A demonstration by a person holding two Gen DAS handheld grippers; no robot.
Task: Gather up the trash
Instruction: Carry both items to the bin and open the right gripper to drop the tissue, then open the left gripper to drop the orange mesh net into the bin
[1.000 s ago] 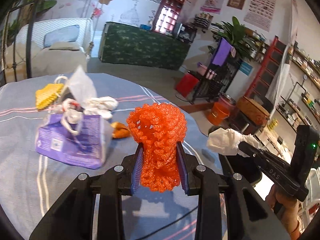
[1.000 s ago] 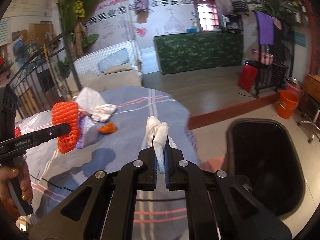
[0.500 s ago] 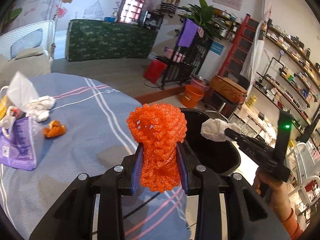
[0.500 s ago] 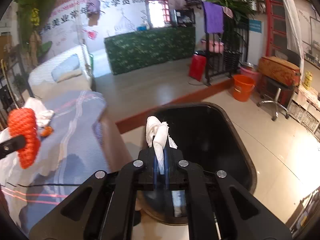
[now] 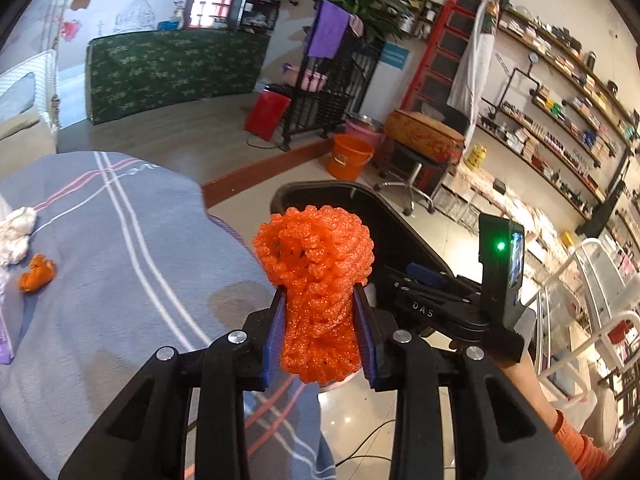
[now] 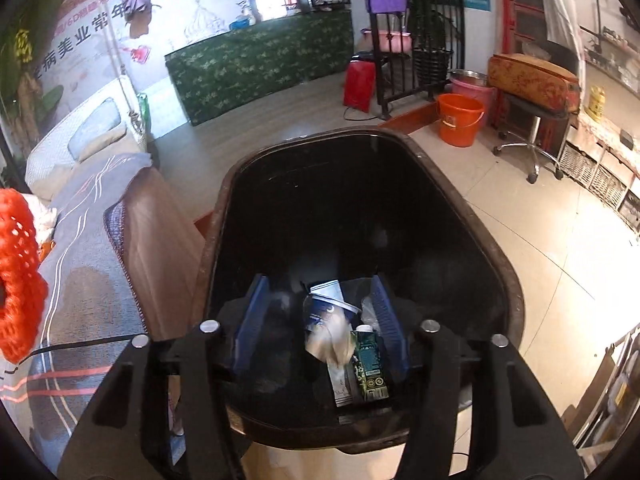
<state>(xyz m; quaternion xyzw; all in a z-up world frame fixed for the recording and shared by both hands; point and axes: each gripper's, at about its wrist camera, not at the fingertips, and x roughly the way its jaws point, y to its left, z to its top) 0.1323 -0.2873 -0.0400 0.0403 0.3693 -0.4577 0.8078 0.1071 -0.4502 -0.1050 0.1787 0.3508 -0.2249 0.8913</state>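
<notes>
My left gripper is shut on an orange foam fruit net and holds it above the table's right edge, near the black trash bin. My right gripper is open over the bin. A crumpled white tissue, blurred, is inside the bin below the jaws, over a paper cup and a green carton. The orange net also shows at the left edge of the right wrist view.
The striped grey tablecloth holds a white tissue wad and an orange peel at far left. An orange bucket, a wheeled stool and a red can stand on the tiled floor behind the bin.
My right gripper has moved over the bin and opened, letting go of the white tissue, which has dropped into the bin. My left gripper has swung right towards the bin with the net.
</notes>
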